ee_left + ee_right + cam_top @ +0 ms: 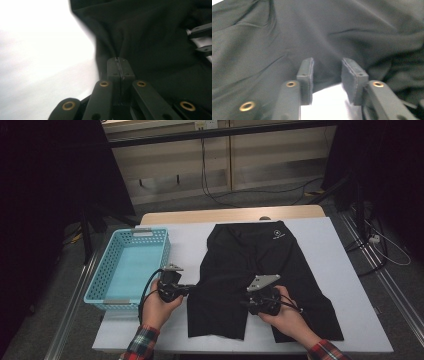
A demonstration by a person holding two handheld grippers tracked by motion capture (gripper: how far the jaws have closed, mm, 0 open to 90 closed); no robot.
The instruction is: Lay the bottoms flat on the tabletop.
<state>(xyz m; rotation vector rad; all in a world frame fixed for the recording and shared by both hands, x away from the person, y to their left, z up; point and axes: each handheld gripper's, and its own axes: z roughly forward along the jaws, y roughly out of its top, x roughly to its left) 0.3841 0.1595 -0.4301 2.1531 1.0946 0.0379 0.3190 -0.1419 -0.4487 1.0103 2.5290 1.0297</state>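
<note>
A pair of black shorts (255, 260) lies spread on the white table (330, 245), waistband at the far side with a small white logo. My left gripper (192, 290) is at the shorts' left edge, near the left leg. In the left gripper view its jaws (120, 62) are shut, pinching a fold of the black fabric (150, 37). My right gripper (244, 302) sits low over the middle of the shorts between the two legs. In the right gripper view its jaws (327, 62) stand apart at the fabric's edge (324, 30), the pads not pressing on it, with white table (327, 100) showing between them.
A light blue perforated basket (135, 232) stands empty at the table's left side, close to my left hand. Bare white tabletop runs to the right of the shorts and along the front edge. Cables and a dark stand lie on the floor beyond.
</note>
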